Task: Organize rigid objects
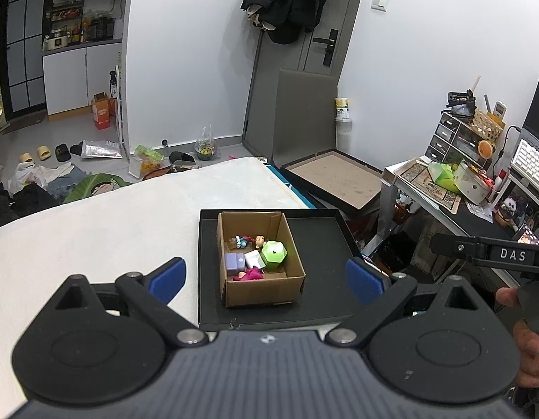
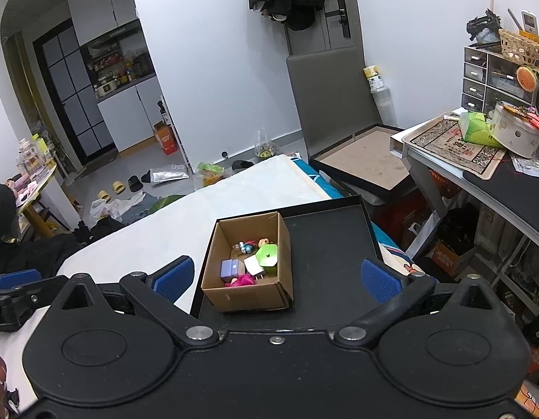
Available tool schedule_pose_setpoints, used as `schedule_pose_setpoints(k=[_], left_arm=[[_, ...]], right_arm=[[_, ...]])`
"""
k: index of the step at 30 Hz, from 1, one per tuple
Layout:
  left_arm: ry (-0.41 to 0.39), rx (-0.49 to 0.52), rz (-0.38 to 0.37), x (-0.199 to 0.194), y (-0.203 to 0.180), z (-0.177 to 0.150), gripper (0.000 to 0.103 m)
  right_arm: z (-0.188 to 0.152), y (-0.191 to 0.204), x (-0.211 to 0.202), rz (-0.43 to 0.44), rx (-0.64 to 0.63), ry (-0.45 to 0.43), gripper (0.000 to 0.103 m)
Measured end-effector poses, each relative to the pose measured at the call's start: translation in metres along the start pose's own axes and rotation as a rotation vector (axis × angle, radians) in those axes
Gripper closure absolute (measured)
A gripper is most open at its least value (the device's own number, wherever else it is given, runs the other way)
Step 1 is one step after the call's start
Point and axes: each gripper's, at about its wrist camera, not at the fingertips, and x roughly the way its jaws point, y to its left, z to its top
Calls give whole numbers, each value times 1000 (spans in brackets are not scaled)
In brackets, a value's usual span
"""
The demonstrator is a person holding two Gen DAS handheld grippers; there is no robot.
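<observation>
A white bed (image 1: pixel 112 216) carries a black tray (image 1: pixel 322 237); a cardboard box (image 1: pixel 262 289) sits in the tray's left half, its long axis running 12 to 6 o'clock. The box holds a green faceted object (image 1: pixel 273 252), a purple block (image 1: pixel 234 262) and small figurines. Both the left hand-held gripper (image 1: pixel 264 276) and right hand-held gripper (image 2: pixel 278 276) are spread wide and empty, the box at 12 o'clock of each; judged about equally near.

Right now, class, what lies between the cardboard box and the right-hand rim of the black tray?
Nothing: the cardboard box sits at the black tray's left side, and the tray floor from there to the right rim is bare. The right wrist view shows this best.
</observation>
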Motion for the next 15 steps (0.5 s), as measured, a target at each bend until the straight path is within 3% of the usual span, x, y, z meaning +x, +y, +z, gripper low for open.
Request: schedule_pose_setpoints(k=[15], left_arm=[[2,8,4,-3,-3,-4,6]], right_arm=[[-4,2,1,1,-2,7,0]])
